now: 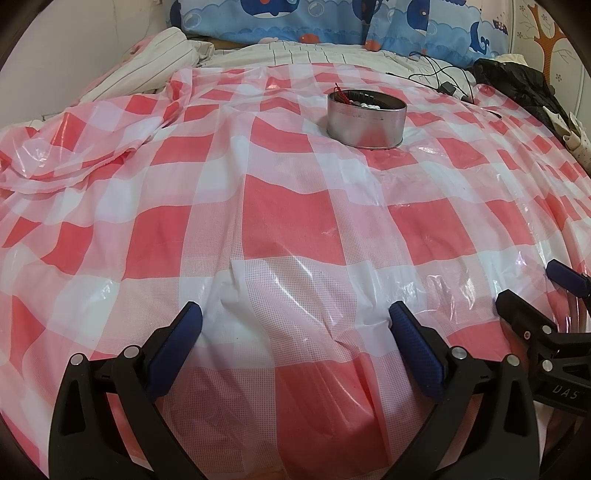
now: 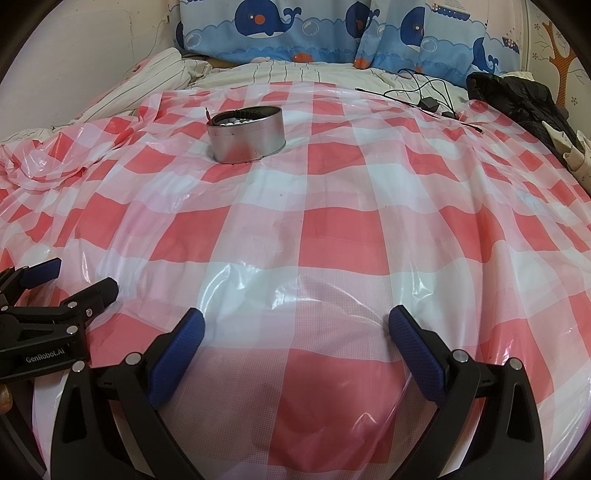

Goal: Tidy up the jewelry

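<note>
A round metal tin (image 1: 366, 120) stands on the red-and-white checked plastic sheet (image 1: 295, 221) far ahead. It holds white beads (image 1: 369, 105), dark beads and a red cord that sticks out at its left rim. The tin also shows in the right wrist view (image 2: 245, 136), up and to the left. My left gripper (image 1: 295, 321) is open and empty, low over the sheet near its front. My right gripper (image 2: 295, 325) is open and empty too, beside the left one. Each gripper shows at the edge of the other's view.
Blue whale-print pillows (image 1: 295, 22) lie along the back wall. Black cables with a small adapter (image 2: 428, 101) lie at the back right. Dark clothing (image 2: 517, 99) is piled at the far right. A striped white quilt (image 1: 155, 59) is bunched at the back left.
</note>
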